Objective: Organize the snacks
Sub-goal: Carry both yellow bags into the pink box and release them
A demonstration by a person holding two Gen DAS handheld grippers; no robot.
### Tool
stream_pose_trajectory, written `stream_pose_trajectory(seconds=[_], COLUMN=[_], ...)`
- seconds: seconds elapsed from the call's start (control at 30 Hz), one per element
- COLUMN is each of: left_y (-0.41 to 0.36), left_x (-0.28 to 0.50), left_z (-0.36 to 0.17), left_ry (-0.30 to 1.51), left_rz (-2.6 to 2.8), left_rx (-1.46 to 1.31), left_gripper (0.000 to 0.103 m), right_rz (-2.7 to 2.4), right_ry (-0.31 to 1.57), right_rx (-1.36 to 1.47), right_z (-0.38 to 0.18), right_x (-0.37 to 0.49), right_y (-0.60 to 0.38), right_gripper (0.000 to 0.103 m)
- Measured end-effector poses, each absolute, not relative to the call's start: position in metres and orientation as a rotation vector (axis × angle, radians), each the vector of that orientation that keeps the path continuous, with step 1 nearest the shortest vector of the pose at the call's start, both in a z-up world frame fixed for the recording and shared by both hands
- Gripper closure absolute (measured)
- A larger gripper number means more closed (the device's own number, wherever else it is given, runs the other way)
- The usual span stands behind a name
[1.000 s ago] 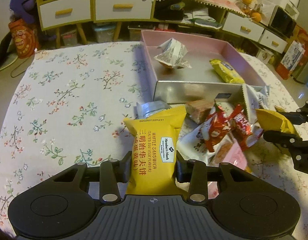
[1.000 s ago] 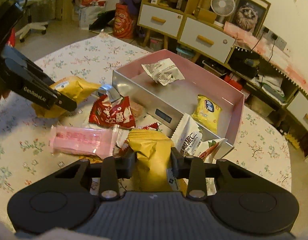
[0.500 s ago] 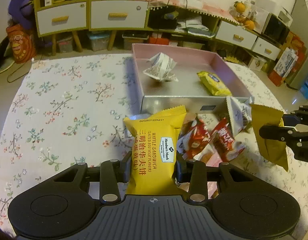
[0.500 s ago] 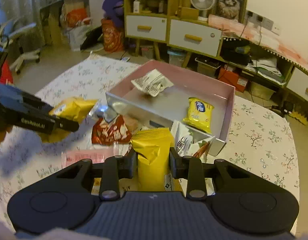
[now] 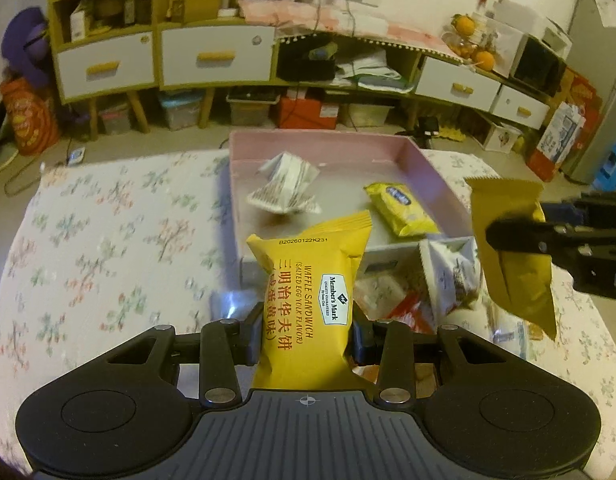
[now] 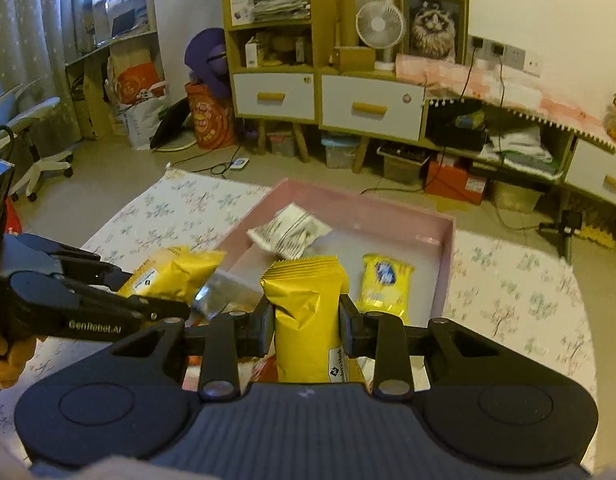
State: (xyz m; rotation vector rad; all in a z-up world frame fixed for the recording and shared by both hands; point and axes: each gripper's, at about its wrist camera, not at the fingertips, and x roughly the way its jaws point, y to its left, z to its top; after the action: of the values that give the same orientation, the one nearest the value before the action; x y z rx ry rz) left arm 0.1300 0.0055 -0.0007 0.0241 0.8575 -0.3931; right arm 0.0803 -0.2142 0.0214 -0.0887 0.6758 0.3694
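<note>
Left gripper (image 5: pixel 306 334) clamps Member's Mark waffle sandwich pack (image 5: pixel 308 300); right gripper (image 6: pixel 306 326) pinches second yellow pack (image 6: pixel 308 320), both raised before pink box (image 5: pixel 436 164) at twelve o'clock. Risk: slick wrappers slipping mid-carry, packs colliding over box.

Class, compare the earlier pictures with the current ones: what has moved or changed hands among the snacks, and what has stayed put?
Both grippers have lifted their yellow packets off the table, toward the pink box. The left gripper stays clamped on the waffle sandwich packet; the right gripper on its plain yellow packet, now hanging clear of the snack pile. Nothing was released. The white packet and small yellow packet in the box stayed put.
</note>
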Motion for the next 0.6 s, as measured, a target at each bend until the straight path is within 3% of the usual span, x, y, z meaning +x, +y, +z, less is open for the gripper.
stream_pose_trajectory(seconds=[0.6], left_y=[-0.056], left_x=[0.192], left_z=[0.002], left_ry=[0.824], left_rz=[-0.429], left_rx=[0.082], left_gripper=[0.066], right_rz=[0.225], right_ry=[0.696], right_rx=[0.003], right_z=[0.006], right_x=[0.149], right_y=[-0.243], right_gripper=[0.074])
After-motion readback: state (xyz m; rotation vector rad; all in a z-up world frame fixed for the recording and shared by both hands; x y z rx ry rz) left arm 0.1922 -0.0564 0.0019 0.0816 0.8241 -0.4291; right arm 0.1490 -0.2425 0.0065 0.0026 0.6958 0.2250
